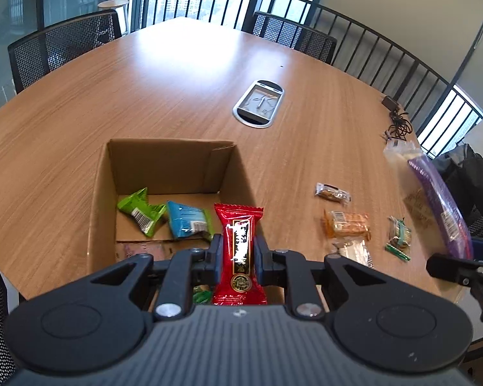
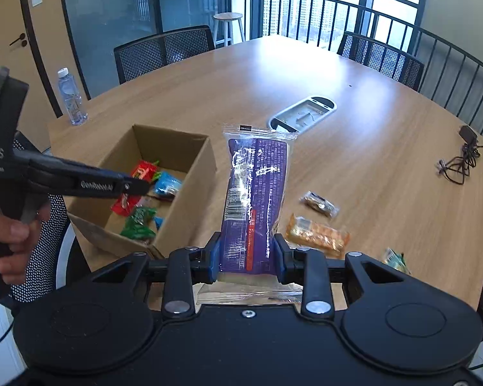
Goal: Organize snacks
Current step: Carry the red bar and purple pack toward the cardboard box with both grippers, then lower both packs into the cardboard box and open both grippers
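Both claws [image 1: 238, 254] [image 2: 247, 254] clamped, angled downward

Cardboard box [image 1: 164, 167] open-topped, far half of its floor bare; loose snack packs [image 1: 347, 225] clutter bench [image 1: 177, 74] right of it; far bench bare; chairs [image 2: 164, 51] ring the edge.

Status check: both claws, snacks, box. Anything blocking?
Left claw shut on red snack pack, over cardboard box. Right claw shut on purple snack pack. Four snacks loose on table. Nothing blocking.
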Demonstrator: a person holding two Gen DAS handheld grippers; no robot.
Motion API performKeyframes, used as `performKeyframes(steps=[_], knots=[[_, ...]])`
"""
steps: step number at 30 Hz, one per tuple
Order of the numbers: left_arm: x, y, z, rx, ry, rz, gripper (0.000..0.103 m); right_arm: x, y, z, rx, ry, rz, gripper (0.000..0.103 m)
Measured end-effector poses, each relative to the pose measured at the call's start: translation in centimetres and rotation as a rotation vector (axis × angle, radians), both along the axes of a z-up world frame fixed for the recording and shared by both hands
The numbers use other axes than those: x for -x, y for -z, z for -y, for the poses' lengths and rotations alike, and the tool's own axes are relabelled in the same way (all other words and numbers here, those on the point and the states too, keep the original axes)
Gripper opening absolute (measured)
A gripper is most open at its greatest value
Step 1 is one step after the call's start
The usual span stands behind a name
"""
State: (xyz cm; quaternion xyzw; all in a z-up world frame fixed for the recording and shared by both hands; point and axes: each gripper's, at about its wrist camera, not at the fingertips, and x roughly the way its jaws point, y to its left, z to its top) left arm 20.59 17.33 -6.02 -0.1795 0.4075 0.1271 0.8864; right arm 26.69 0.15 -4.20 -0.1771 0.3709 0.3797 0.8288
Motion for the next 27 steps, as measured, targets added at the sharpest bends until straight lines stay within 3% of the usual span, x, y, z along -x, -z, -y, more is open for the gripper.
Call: performKeyframes(steps=[13, 27], knots=[[0.5, 3.3, -2.8, 0.053, -0.042, -0.054, 0.019, 1.0, 0.2, -4.7, 0.003, -0.06, -0.002, 0.031], [3.2, 1.0, -5.5, 0.072, -0.107, 0.0, 0.025, 0.1, 1.4, -6.4, -0.048, -0.092, -0.043, 0.031]])
